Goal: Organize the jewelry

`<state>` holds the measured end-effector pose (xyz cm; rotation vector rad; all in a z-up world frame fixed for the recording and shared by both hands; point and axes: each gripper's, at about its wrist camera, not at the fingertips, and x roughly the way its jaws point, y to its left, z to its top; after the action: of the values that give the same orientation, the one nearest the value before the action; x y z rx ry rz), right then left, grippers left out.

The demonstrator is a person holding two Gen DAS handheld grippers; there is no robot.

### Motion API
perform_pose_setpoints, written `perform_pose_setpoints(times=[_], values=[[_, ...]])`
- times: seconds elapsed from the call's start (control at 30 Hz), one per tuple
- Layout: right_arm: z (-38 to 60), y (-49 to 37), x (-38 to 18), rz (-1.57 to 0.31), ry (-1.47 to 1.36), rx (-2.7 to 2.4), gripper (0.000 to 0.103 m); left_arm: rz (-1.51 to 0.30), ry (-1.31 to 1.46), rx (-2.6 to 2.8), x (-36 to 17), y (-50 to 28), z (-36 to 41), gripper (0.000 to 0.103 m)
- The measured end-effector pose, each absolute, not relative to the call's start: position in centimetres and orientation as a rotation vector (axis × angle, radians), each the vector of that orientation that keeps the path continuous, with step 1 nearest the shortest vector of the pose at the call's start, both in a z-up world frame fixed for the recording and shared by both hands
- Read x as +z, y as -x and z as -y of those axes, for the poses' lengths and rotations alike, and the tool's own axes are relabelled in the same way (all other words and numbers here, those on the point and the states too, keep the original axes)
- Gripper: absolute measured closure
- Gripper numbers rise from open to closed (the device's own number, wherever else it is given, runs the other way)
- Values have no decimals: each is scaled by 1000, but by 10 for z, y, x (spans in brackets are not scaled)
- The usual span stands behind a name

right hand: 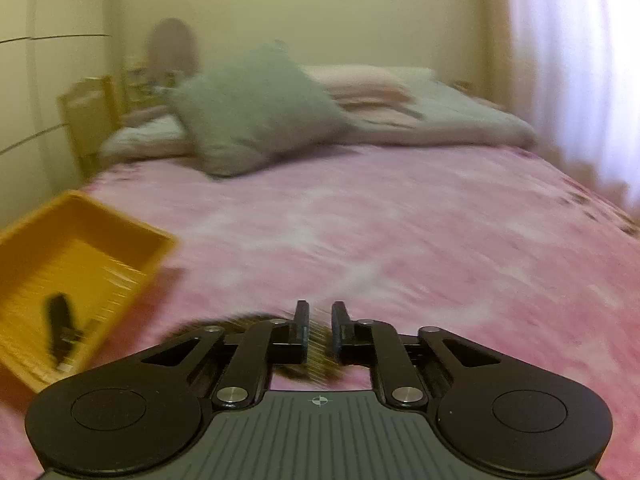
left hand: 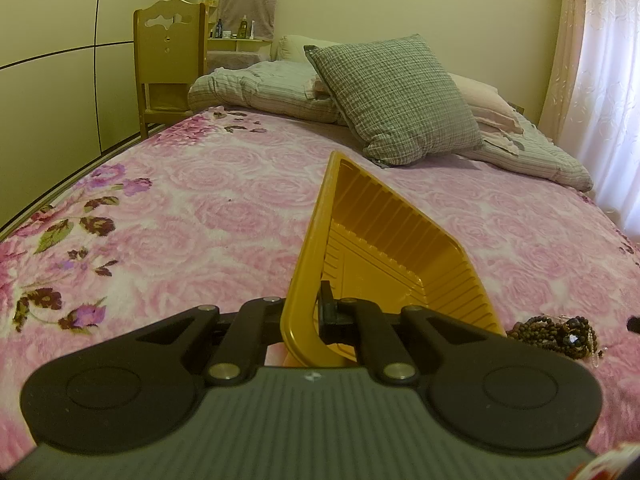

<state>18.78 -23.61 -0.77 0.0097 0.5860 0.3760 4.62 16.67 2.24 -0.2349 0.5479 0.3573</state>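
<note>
Bedspread (left hand: 208, 208), pink and plush, lies under both tools. Left gripper (left hand: 308, 312) has its jaws clamped on the rim of the yellow tray (left hand: 384, 240), which tilts forward beyond them; it looks light, thin and springy. Beaded jewelry (left hand: 556, 334) lies well right of those jaws. Right gripper (right hand: 320, 332) holds its jaws narrowly parted astride the blurred beads; contact is unclear. Loose, tangle-prone strands likely suit a pinch at the bunched middle

No legible text or labels.
</note>
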Motion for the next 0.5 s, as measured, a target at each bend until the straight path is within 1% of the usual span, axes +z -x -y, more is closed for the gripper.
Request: perform_pose_setpoints(times=[0.03, 0.1, 0.17, 0.5], values=[[245, -187, -12, -593, -17, 353, 86, -548, 235, 357, 22, -46, -167, 97], [259, -188, -20, -609, -23, 313, 79, -549, 237, 357, 22, -47, -167, 97], [267, -190, -27, -624, -18, 290, 78, -549, 241, 358, 22, -47, -167, 97], [257, -207, -59, -687, 45, 306, 77, -550, 239, 360, 22, -47, -167, 97]])
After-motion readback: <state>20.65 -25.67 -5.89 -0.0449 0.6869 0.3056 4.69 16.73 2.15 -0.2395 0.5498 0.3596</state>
